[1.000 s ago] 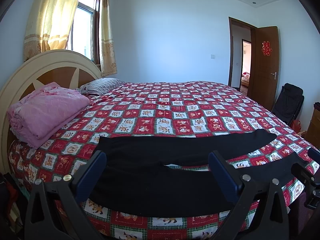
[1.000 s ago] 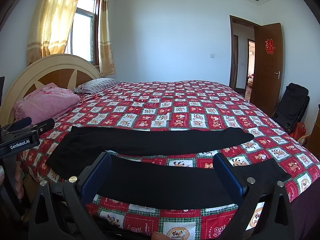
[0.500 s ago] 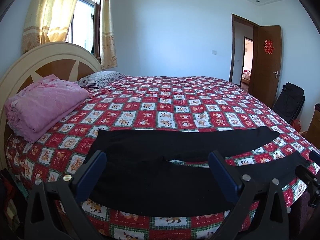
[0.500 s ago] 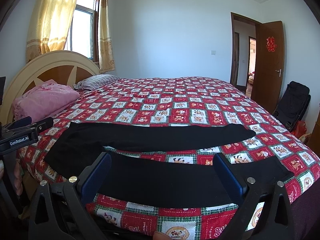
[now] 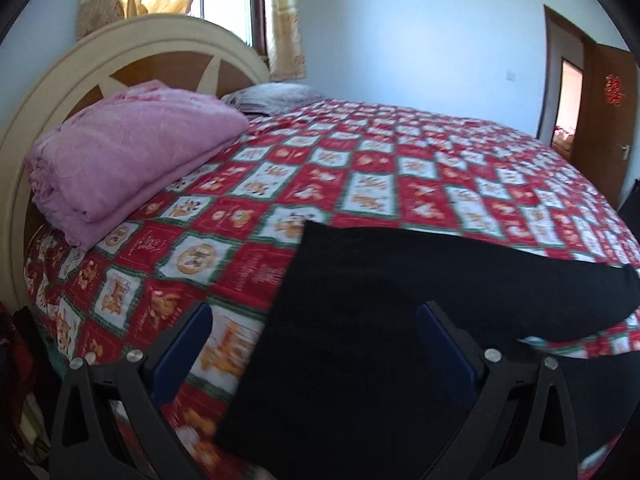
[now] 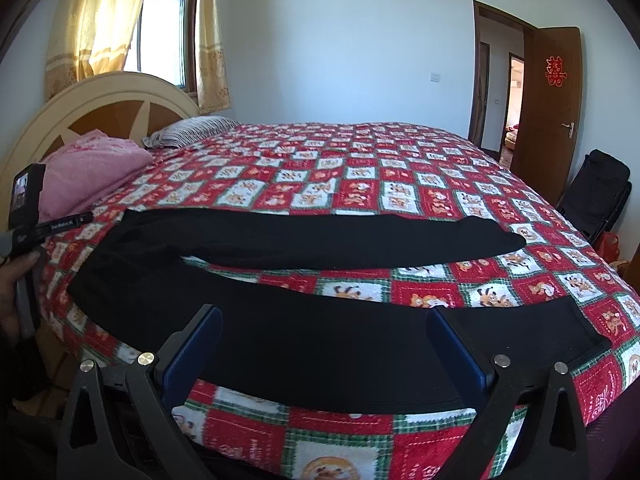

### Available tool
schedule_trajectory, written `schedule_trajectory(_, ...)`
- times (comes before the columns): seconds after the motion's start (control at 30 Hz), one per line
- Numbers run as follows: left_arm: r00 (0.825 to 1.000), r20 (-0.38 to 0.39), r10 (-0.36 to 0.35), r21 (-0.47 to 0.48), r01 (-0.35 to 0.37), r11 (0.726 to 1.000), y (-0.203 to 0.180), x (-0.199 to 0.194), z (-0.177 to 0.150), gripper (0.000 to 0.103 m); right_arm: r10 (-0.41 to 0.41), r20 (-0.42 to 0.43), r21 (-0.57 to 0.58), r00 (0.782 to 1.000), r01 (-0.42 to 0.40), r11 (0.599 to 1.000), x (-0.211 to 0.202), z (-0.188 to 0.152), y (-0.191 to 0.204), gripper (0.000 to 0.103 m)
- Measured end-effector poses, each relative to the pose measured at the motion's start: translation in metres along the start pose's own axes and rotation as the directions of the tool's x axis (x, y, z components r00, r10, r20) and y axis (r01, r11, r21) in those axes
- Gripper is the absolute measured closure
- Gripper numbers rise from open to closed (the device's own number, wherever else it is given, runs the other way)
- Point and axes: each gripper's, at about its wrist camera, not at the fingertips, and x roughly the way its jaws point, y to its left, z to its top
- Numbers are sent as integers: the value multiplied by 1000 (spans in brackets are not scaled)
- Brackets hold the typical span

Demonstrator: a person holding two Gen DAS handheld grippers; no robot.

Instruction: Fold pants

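Black pants (image 6: 304,332) lie flat along the near edge of a bed with a red patterned cover (image 6: 360,184), waist to the left, two legs spread to the right. In the left wrist view the waist end (image 5: 360,340) fills the lower middle. My left gripper (image 5: 316,344) is open and empty, just above the waistband corner. My right gripper (image 6: 324,340) is open and empty, over the near leg. The left gripper's body (image 6: 28,216) shows at the left edge of the right wrist view.
A folded pink blanket (image 5: 128,156) and a striped pillow (image 6: 192,130) lie by the round headboard (image 5: 132,52). A brown door (image 6: 554,108) stands open at the right. A black chair (image 6: 596,196) stands beside the bed.
My left gripper has moved left and closer to the waist end of the pants, and its view has swung toward the headboard. My right gripper has moved slightly closer to the near leg.
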Motion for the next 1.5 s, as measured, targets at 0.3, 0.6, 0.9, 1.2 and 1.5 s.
schedule_trajectory(0.3, 997, -62, -47, 91, 52, 995, 16, 85, 46, 13, 19, -189, 137, 982, 8, 991, 69, 16, -82, 33)
schedule_trajectory(0.6, 971, -189, -149, 84, 167, 982, 14, 147, 54, 40, -129, -241, 153, 962, 169, 974, 115, 42, -159, 33)
schedule_trajectory(0.9, 946, -231, -226, 100, 255, 962, 5, 162, 55, 74, -168, -309, 294, 936, 262, 919, 167, 59, -252, 33)
schedule_trajectory(1.2, 948, -225, -223, 117, 254, 960, 2, 162, 59, 77, -183, -336, 327, 924, 297, 897, 214, 85, -321, 33)
schedule_trajectory(1.5, 958, -219, -187, 129, 218, 967, 0, 165, 59, 67, -134, -386, 326, 913, 271, 905, 283, 105, -352, 33)
